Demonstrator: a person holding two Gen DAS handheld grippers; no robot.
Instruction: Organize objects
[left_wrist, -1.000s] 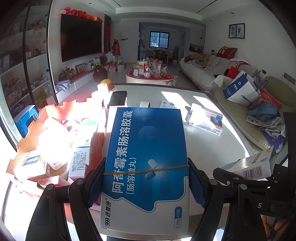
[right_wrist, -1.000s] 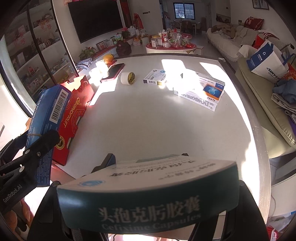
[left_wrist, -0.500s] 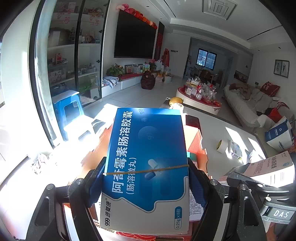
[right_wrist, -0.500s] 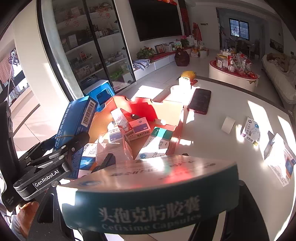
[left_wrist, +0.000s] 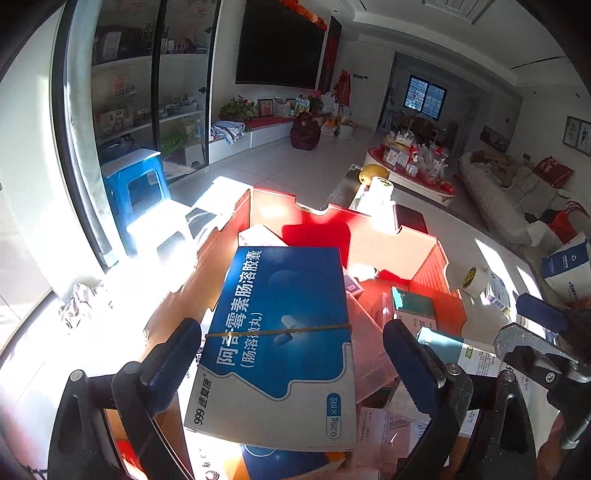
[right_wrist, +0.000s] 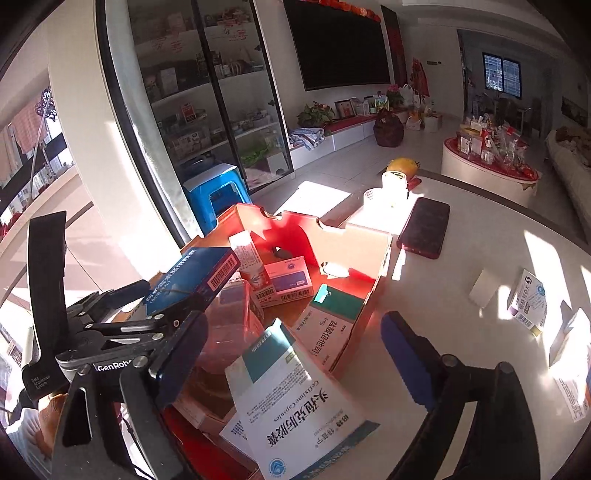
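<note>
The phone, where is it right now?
In the right wrist view the phone lies flat on the white table, just right of the red cardboard box, near its far corner.

Black tongs (left_wrist: 291, 365), blue pads (left_wrist: 410, 354), silver screws; other tongs (right_wrist: 295, 354) alike, "GenRobot" lettering.

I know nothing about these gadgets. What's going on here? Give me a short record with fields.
Place: white table in a living room
Container: red carton, open, partly filled with medicine boxes
Left gripper: jaws opening, blue box between them, over the carton
Right gripper: jaws opening, white and teal box between them, tilted at the carton's near edge
Still on the table: phone, tape roll, a few more boxes
</note>
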